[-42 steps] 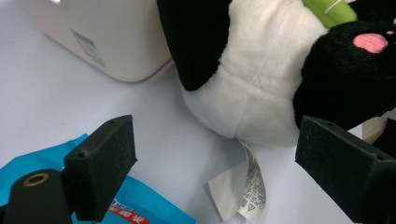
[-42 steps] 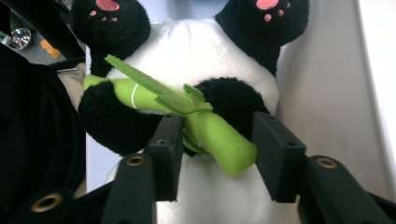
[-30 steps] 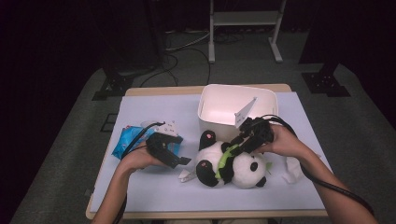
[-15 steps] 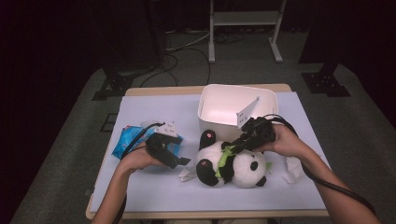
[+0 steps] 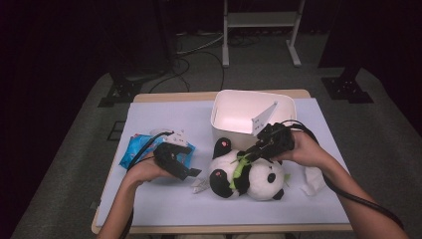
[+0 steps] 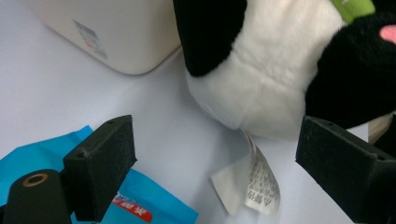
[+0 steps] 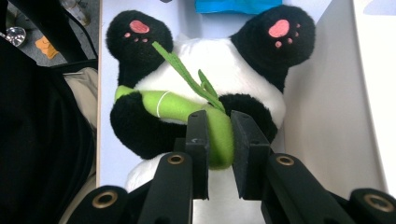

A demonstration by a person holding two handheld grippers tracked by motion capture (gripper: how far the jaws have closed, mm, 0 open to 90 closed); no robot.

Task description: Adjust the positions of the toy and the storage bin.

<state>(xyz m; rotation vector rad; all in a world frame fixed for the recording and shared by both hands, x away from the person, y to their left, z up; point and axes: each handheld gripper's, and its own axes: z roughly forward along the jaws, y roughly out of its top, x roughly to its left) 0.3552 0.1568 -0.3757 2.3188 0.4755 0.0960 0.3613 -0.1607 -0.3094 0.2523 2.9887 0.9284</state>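
Observation:
A black-and-white plush panda (image 5: 256, 177) lies on its back on the table in front of the white bin (image 5: 251, 93), hugging a green bamboo stalk (image 7: 177, 105). My right gripper (image 7: 218, 119) has just been closing and is shut on the bamboo stalk at the panda's chest (image 7: 219, 60). In the high view that gripper (image 5: 247, 158) reaches onto the panda from the right. My left gripper (image 5: 186, 172) rests low at the panda's left, jaws open. Between them lie bare table and the panda's sewn-in label (image 6: 257, 182), untouched. The panda's body (image 6: 261, 79) is just beyond the open left gripper (image 6: 215, 149).
A blue packet (image 5: 134, 149) lies under my left hand, its corner (image 6: 149, 205) by the left jaw. The bin's corner (image 6: 121, 32) stands just behind. A crumpled white cloth (image 5: 313, 179) lies right of the panda. The table's front edge is close.
The right gripper's jaws have closed in on the panda's green stalk. The left hand and the panda stay where they were.

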